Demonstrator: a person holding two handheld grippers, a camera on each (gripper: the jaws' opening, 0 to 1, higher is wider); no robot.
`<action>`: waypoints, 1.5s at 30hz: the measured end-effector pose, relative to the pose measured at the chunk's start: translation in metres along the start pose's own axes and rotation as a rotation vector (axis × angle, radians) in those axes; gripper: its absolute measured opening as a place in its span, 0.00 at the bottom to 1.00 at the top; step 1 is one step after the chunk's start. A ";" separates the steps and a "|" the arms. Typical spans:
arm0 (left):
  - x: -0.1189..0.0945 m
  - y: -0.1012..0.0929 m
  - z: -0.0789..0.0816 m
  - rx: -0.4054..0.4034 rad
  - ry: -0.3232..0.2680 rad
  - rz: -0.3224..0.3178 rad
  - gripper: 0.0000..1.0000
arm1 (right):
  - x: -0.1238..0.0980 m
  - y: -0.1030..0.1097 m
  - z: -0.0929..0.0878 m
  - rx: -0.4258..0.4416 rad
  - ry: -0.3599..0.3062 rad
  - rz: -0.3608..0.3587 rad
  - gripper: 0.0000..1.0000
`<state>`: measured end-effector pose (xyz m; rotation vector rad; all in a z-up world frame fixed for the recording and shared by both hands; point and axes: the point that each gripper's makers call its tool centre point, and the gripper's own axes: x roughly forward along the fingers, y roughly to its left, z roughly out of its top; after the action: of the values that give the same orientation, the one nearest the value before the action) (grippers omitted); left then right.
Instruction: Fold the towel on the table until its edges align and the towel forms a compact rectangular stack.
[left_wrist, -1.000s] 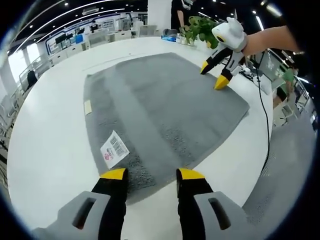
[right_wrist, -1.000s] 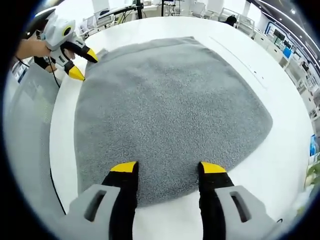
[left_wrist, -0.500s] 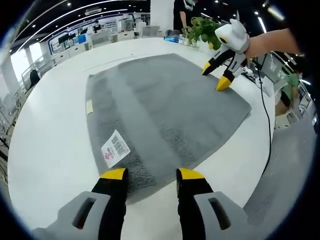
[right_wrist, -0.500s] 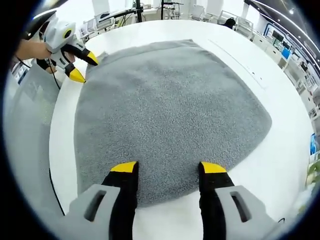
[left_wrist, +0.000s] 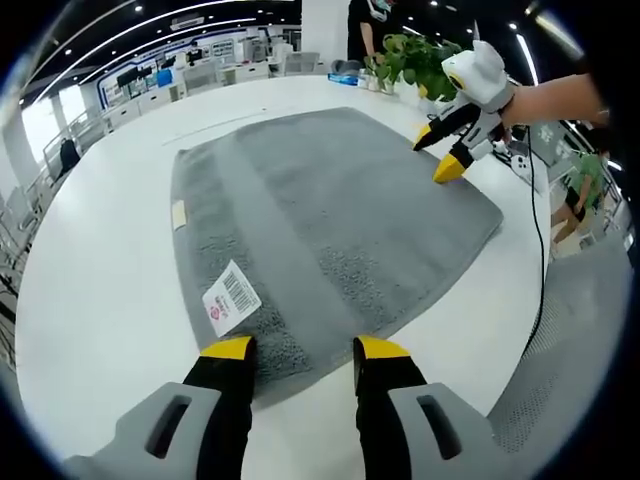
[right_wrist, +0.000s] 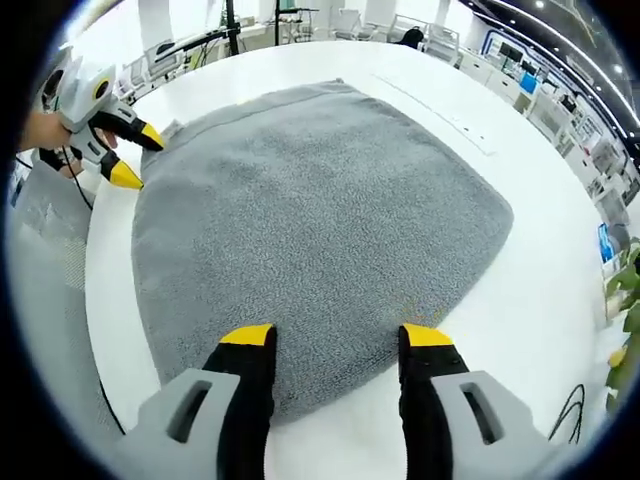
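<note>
The grey towel (left_wrist: 330, 220) lay flat, unfolded, on the white surface (left_wrist: 100, 300). Left tongs (left_wrist: 303, 348) and right tongs (right_wrist: 337, 335), both wide and empty, straddled adjacent corners at lower frame; next, pinch each corner.

Open-plan office or lab floor, large and brightly lit. Dark ceiling (left_wrist: 120, 25) with rows of small spot lamps and long light strips. Big round-edged white table (left_wrist: 90, 270) in the foreground; beyond it, rows of white desks with chairs (left_wrist: 215, 70) and blue display screens (left_wrist: 160, 77) along the far wall. Potted green plant (left_wrist: 415, 55) at the table's far edge. A person in dark clothes (left_wrist: 362, 25) stands behind it. Black cable (left_wrist: 535, 250) trails over the table edge. Grey carpeted floor (left_wrist: 560, 380).
</note>
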<state>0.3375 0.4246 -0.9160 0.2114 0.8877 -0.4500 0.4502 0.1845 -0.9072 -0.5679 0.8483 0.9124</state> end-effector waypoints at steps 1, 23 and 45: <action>0.000 0.000 0.000 0.001 -0.004 -0.001 0.41 | -0.002 0.003 0.004 0.022 -0.038 0.002 0.56; -0.002 0.000 0.001 0.001 -0.036 -0.003 0.41 | -0.063 0.042 0.007 0.107 -0.248 -0.137 0.61; -0.012 0.002 0.017 0.070 -0.069 -0.010 0.57 | -0.076 0.058 0.011 0.139 -0.317 -0.106 0.60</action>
<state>0.3435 0.4244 -0.8960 0.2537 0.8069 -0.4955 0.3791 0.1878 -0.8429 -0.3326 0.5838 0.8137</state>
